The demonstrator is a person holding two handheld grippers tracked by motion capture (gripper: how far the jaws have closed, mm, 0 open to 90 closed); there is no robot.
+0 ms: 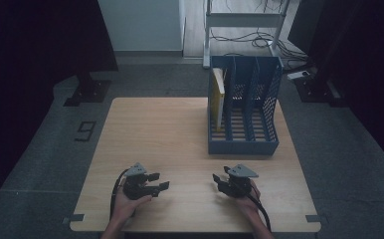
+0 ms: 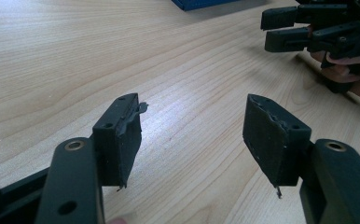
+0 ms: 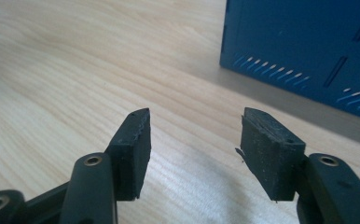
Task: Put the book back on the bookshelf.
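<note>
Left gripper [image 1: 159,182] is seen low over the wooden table [image 1: 170,134], near its front edge, held from below by the left hand [image 1: 125,203]; jaws stand apart w/ nothing between them, bare wood visible through the gap in the left gripper view. Right gripper [image 1: 217,180] is held by the right hand [image 1: 247,199] at the same depth, well apart from the left one, tips turned inward toward it. Its jaws are parted too, approx. half spread, empty; no pad is touching anything. In the left gripper view the right gripper [image 2: 280,29] is seen ahead and to the right of the jaws, w/ fingers [image 2: 341,65] wrapped under its body. Blue file rack [image 1: 243,107] stands on the table beyond the right gripper, ahead and slightly right of its jaws, not touched by either tool. In the right gripper view the rack's front wall [image 3: 304,46] rises just ahead to the right, slots cut low in it. Rack has three compartments; a yellow book [image 1: 219,97] is stood upright in the one farthest left, leaning against the side wall. Other two compartments: contents not made out. A cable is trailed from each gripper back along the forearm. Dark grey floor [image 1: 41,164] lies round the table.
</note>
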